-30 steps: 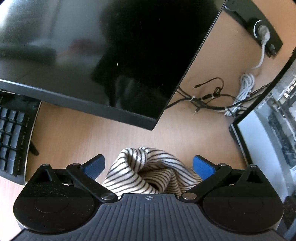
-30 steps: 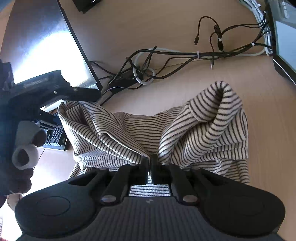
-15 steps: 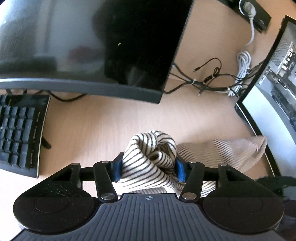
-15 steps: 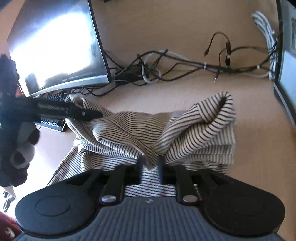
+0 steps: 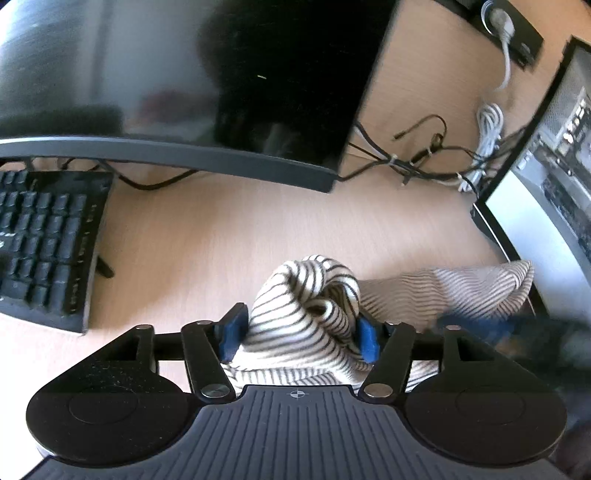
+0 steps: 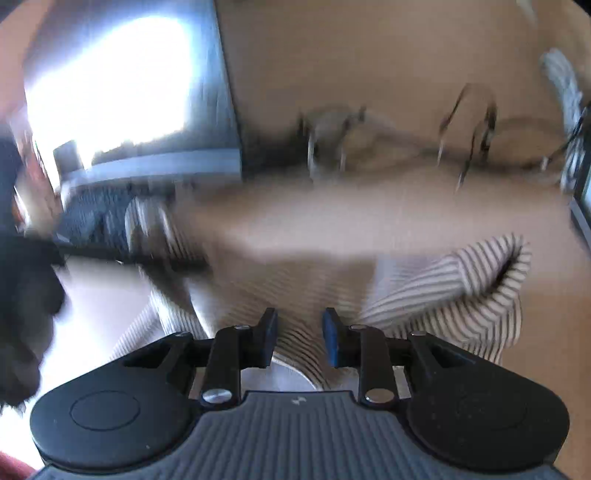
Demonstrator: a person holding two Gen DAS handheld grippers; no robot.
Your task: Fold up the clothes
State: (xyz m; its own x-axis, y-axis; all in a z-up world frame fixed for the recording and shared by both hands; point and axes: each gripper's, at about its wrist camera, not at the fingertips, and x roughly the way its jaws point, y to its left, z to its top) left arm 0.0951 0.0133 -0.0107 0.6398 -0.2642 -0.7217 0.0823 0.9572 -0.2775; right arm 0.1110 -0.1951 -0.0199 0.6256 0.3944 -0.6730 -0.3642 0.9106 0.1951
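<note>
A cream garment with thin dark stripes lies bunched on the wooden desk. My left gripper is shut on a thick bunch of its fabric, blue pads pressing both sides. In the right wrist view, which is motion-blurred, the striped garment spreads below my right gripper, whose jaws stand apart with cloth beneath them, not pinched. The left gripper shows there as a dark blurred shape at the left.
A dark monitor hangs over the desk's back left, with a black keyboard under it. A second screen stands at the right. Loose cables and a wall socket sit at the back.
My left gripper closed on a bunch of the striped garment and keeps holding it. My right gripper, earlier shut on the cloth, has opened and let go while moving fast.
</note>
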